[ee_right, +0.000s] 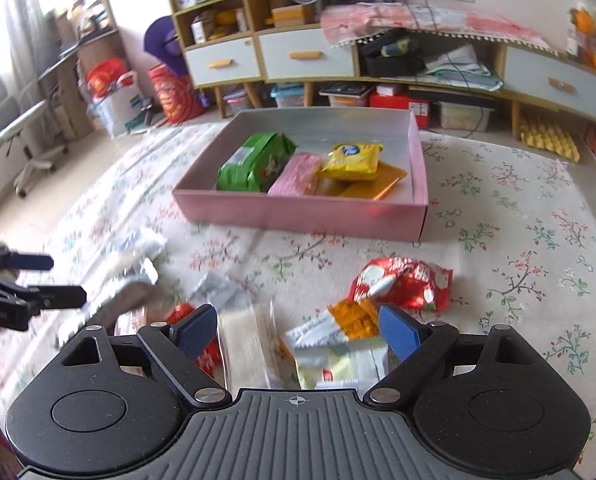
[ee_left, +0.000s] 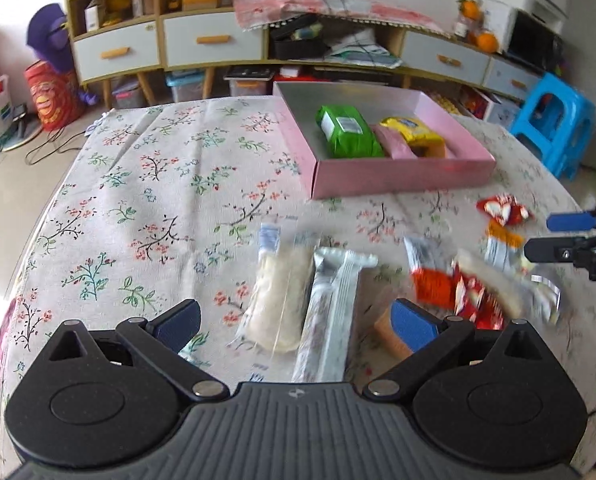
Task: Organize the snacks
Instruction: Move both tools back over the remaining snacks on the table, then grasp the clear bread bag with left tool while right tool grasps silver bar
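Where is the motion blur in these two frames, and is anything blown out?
Left wrist view: the loose snack packets near the right edge are smeared, while the pink box stays fairly sharp; glare whitens the table's lower left edge. Right wrist view: packets at the left are streaked, the window corner is washed out, and the shelves bend from fisheye distortion.

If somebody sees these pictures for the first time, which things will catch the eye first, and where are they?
The pink box stands at the far side of the flowered tablecloth, with a green packet, a pink packet and a yellow packet inside. Nearer, loose snack wrappers lie scattered on the cloth, among them a red packet. Both hand-held grippers, left and right, hover open over this pile.
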{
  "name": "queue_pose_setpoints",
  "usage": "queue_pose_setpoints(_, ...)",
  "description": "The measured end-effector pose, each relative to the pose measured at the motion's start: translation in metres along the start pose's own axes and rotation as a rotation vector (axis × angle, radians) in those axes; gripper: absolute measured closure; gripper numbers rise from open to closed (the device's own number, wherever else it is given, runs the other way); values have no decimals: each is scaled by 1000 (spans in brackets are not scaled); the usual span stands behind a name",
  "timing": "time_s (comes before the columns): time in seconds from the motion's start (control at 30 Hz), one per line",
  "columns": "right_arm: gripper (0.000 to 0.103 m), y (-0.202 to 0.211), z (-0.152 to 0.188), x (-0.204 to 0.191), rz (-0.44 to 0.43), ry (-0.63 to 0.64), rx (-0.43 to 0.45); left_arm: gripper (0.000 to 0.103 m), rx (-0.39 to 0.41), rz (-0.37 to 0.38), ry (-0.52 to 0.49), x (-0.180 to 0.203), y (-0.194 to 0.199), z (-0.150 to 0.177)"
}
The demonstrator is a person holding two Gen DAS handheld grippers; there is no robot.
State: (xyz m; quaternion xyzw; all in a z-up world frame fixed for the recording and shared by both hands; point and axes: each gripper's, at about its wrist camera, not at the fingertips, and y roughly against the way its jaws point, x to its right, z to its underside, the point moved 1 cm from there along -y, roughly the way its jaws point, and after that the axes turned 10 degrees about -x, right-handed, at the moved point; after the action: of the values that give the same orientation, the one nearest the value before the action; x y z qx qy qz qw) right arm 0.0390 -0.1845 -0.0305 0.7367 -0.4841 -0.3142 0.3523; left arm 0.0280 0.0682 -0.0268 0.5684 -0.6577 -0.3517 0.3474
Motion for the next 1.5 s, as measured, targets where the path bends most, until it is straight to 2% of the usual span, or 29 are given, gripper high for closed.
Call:
queue_pose_setpoints(0.13, 13, -2, 9, -6, -12, 35, -1, 5, -2, 0, 3, -11, 1, 8)
queue_pose_setpoints(0.33, 13, -5, 6, -30, -49, 83, 9, 15, -17, 15, 32, -29, -2, 8)
queue_pose_setpoints(0.43, 13, -6, -2, -49, -82, 99, 23, 23, -21, 16, 59, -37, -7, 2)
queue_pose_setpoints(0.53, 13, -10, -9, -69, -118, 114, 22, 37, -42, 29, 86, -42, -16, -4)
queue_pose_setpoints(0.6, 13, -15, -13, -83, -140, 127, 11, 47, -66, 43, 90, -43, -23, -7)
queue_pose_setpoints(0.87, 13, -35, -17, -124, -187, 206, -47, 57, -91, 149, 80, -41, -31, -12)
queue_pose_setpoints(0.93, 13, -38, -18, -128, -187, 211, -55, 59, -95, 141, 75, -40, -33, -12)
queue_pose_setpoints(1.0, 13, -40, -18, -130, -186, 210, -59, 67, -93, 129, 66, -39, -33, -14)
queue_pose_setpoints(1.17, 13, -43, -20, -134, -188, 196, -67, 71, -81, 17, 37, -45, -27, -15)
queue_pose_setpoints(1.5, 14, -58, -34, -149, -301, 88, -175, 72, -105, -71, 100, -81, -13, -7)
